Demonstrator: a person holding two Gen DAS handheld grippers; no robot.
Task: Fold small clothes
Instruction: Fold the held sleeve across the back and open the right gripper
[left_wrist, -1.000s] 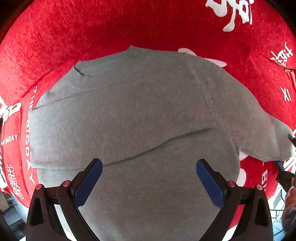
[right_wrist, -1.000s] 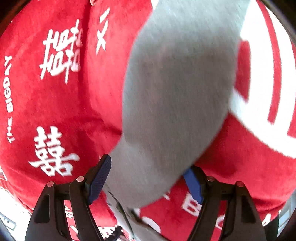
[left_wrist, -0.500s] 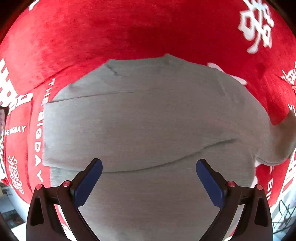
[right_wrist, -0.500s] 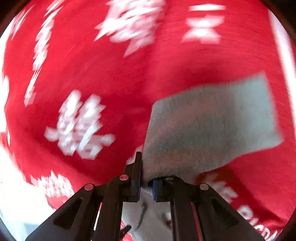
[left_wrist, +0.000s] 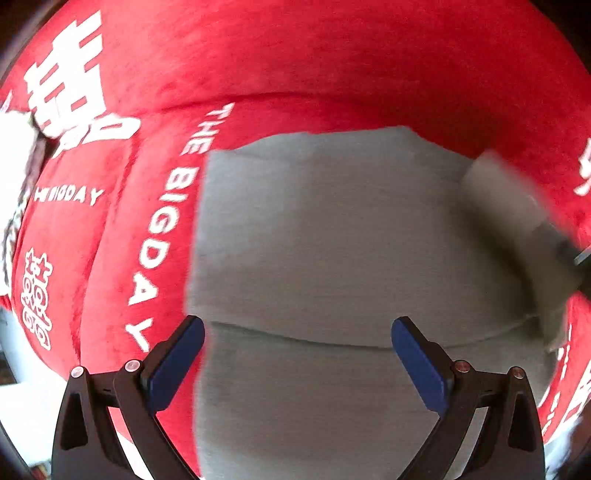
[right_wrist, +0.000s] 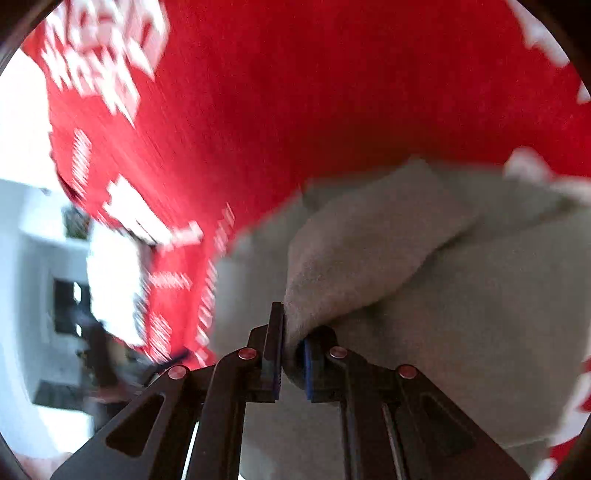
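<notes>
A red plush cloth (left_wrist: 332, 74) printed with white Chinese characters and the words "THE BIGDAY" (left_wrist: 162, 229) fills most of both wrist views and carries the garment; what lies beneath it cannot be told. A grey sweater (left_wrist: 332, 251) lies spread flat on that cloth, its left edge running just beside the vertical white lettering, with a horizontal crease (left_wrist: 303, 338) crossing the fabric between the left gripper's two blue-padded fingers (left_wrist: 177, 363). The left gripper (left_wrist: 297, 363) hangs over the lower part of the sweater with its fingers spread wide and nothing between them. At the right edge of the left wrist view, a blurred grey sleeve (left_wrist: 517, 221) stands raised off the cloth and angled over the sweater's body. The right wrist view shows the same sleeve (right_wrist: 369, 251) as a thick fold of grey knit bunched up above the flat sweater (right_wrist: 461, 350), its end drawn down into the right gripper (right_wrist: 291, 360), whose fingers (right_wrist: 275, 347) are pressed together on it and pinching the fabric. To the left of that view, beyond the cloth's edge, a pale, blurred room background (right_wrist: 44, 295) appears, too smeared to make out.
</notes>
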